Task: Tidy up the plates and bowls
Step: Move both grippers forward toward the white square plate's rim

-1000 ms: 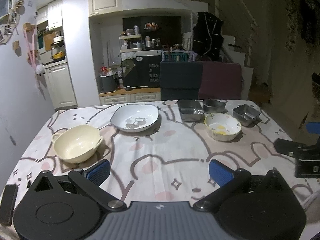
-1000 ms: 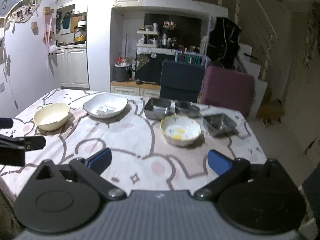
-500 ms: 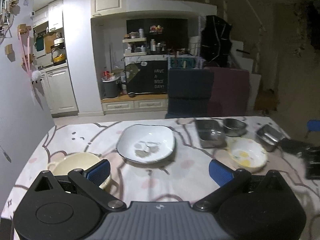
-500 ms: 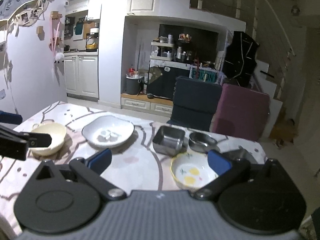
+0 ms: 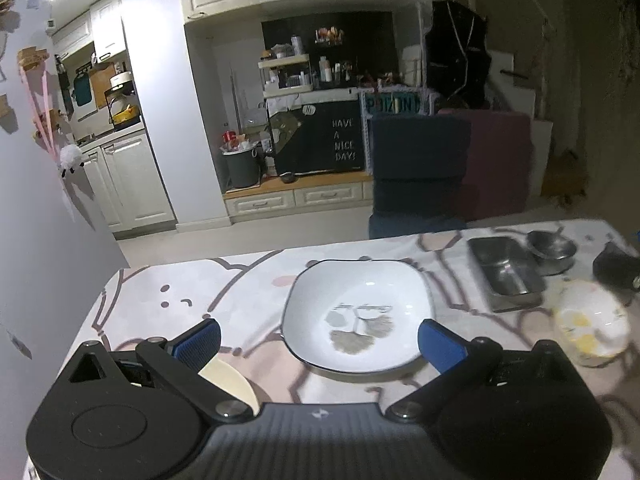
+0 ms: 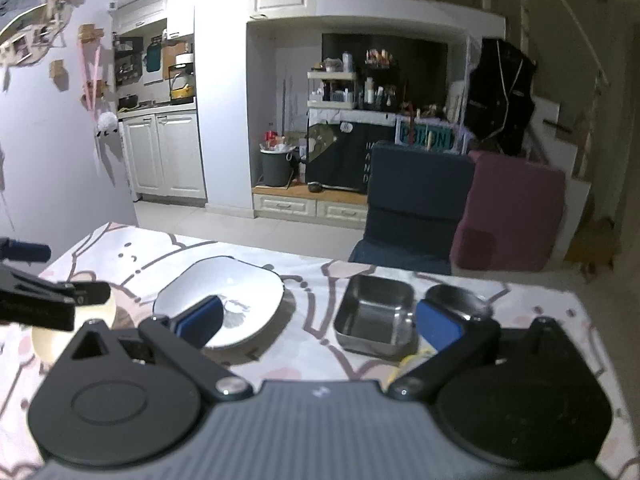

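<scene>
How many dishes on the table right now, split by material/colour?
Steel: 2, a rectangular steel tray and a round steel bowl
White: 1, the square white plate
Cream: 1, the cream bowl
White with yellow print: 1, the yellow-print bowl
Total: 5

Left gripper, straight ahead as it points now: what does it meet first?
Most likely the white square plate, lying between the open left gripper's fingers. Depth is unclear; it might pass above the rim.
</scene>
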Tool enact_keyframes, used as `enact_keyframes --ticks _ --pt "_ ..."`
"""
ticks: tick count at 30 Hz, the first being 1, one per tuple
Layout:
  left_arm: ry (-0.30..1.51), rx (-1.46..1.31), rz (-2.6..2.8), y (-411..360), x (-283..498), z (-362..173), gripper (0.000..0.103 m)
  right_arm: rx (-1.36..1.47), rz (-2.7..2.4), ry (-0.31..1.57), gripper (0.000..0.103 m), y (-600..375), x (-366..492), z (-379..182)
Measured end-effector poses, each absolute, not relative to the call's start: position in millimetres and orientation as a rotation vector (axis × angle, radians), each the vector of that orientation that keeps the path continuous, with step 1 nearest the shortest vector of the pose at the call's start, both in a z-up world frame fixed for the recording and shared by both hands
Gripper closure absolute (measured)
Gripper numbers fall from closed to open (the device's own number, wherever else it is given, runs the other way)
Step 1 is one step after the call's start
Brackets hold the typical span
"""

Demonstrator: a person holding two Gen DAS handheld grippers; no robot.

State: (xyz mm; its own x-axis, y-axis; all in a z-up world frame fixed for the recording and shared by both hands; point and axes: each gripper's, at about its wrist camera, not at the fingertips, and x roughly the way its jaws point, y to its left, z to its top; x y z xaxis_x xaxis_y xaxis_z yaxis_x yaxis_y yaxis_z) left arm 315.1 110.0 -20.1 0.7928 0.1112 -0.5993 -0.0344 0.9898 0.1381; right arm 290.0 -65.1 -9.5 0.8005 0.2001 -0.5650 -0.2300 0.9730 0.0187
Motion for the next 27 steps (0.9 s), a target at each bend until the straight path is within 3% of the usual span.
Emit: enact_keyframes --ticks 17,27 --pt "0.814 0.122 0.095 147.6 425.5 -90.6 0.0 0.26 0.208 0.723 0.0 -37.3 400.2 -74.7" --pt "0.886 0.162 0.086 147.7 471.2 -118.5 0.0 0.376 0.19 0.779 0.0 -27.0 422.7 -109.1"
